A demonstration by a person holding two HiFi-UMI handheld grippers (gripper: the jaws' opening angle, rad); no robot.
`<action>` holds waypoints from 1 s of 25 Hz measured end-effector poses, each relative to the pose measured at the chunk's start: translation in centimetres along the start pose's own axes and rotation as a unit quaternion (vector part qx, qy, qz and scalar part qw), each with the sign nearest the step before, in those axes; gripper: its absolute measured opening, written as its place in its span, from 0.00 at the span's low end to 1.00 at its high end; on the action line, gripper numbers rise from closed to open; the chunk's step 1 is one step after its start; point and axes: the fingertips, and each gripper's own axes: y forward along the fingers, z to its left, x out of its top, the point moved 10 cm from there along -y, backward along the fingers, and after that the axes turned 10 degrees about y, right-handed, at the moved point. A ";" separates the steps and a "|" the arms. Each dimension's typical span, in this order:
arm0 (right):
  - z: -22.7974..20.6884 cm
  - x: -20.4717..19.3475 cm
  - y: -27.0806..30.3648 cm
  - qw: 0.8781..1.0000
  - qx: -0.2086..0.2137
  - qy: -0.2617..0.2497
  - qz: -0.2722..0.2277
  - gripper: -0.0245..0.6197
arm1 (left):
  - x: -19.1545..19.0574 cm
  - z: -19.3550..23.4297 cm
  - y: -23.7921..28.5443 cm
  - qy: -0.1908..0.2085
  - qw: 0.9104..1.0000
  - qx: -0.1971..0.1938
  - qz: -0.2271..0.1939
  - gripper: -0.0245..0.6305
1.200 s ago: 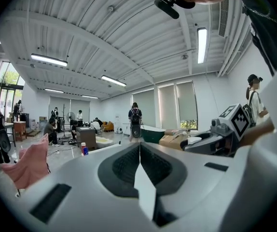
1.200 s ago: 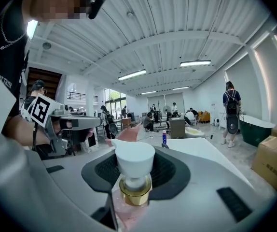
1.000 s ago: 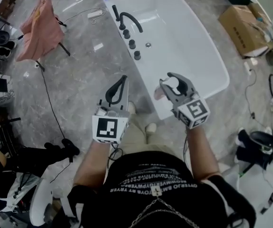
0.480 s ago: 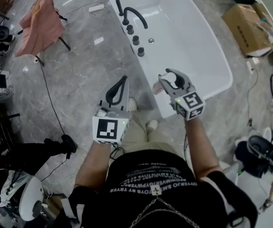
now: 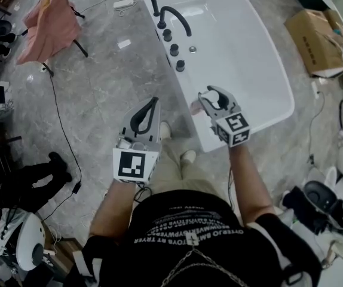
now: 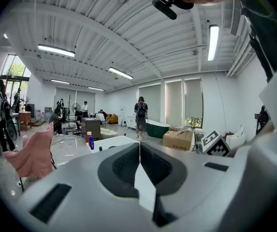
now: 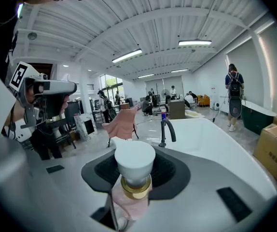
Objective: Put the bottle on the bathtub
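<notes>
Right gripper (image 5: pixel 212 96) clamped on pink, white-capped bottle (image 7: pixel 134 164), at white bathtub's (image 5: pixel 261 64) near end, left gripper (image 5: pixel 150 104) fingers together, empty

We saw a pink cloth (image 5: pixel 49 20) that hung over a black stand (image 5: pixel 79 46) on the grey marble floor (image 5: pixel 100 94). A white power strip (image 5: pixel 123 3) lay near it. A brown cardboard box (image 5: pixel 316 40) stood well apart, at the right.
</notes>
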 end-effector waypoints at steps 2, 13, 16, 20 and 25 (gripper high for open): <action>-0.6 -0.2 1.2 1.000 -0.002 -0.005 0.011 0.26 | -0.4 0.4 0.5 -0.002 1.000 -0.001 0.004 0.04; -4.1 -0.8 7.7 0.999 -0.006 -0.017 0.044 0.26 | -1.4 2.4 3.7 -0.013 1.000 -0.007 0.024 0.04; -4.9 -1.2 9.1 0.998 -0.006 -0.016 0.053 0.26 | -1.6 2.8 4.6 -0.013 1.000 -0.010 0.027 0.04; -6.4 -1.4 10.9 0.998 -0.004 -0.009 0.063 0.26 | -1.5 3.2 6.1 -0.017 0.999 -0.014 0.034 0.04; -7.3 -2.1 12.5 0.997 -0.008 -0.014 0.074 0.26 | -2.4 3.8 6.7 -0.023 0.999 -0.014 0.047 0.04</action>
